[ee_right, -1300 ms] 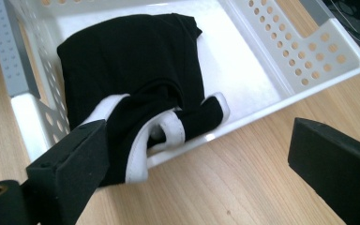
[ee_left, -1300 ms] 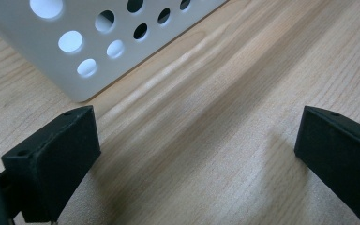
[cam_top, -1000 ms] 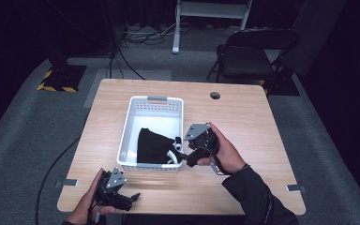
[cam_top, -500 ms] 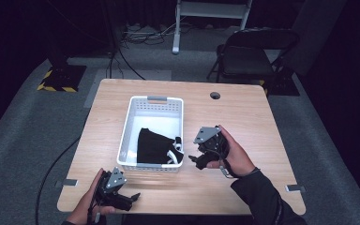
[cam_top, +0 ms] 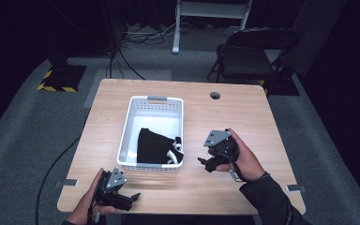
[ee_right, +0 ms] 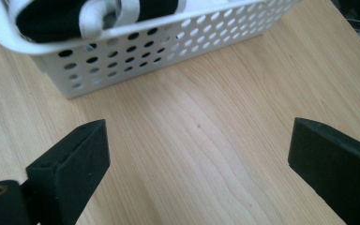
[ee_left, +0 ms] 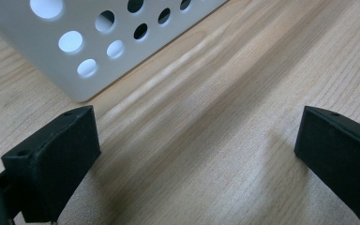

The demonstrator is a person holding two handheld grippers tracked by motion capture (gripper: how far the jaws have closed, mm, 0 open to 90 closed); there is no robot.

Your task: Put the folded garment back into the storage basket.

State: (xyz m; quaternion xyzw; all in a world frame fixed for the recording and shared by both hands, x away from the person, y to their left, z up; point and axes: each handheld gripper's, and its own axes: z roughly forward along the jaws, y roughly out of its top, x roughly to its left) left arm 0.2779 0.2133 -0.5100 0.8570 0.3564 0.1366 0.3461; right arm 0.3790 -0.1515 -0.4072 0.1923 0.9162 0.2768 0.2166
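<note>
A white perforated basket (cam_top: 127, 123) stands on the wooden table. A black garment with white trim (cam_top: 157, 146) lies in its near half. My right gripper (cam_top: 205, 163) hovers over bare wood just right of the basket, open, nothing between the jaws. In the right gripper view the basket (ee_right: 178, 37) and the garment (ee_right: 51, 16) show at the top. My left gripper (cam_top: 133, 198) rests near the table's front edge, below the basket's near left corner, open and empty. The left gripper view looks at the basket's wall (ee_left: 37, 56) past bare wood.
A cable hole (cam_top: 215, 95) pierces the table at the back right. A folding chair (cam_top: 253, 56) stands behind the table, and cables run on the grey floor. Bare wood spreads on the table's right half (cam_top: 243, 117) and along the front edge.
My right gripper has drawn back from the basket's right rim, moving right and toward the front of the table. The left gripper has stayed put.
</note>
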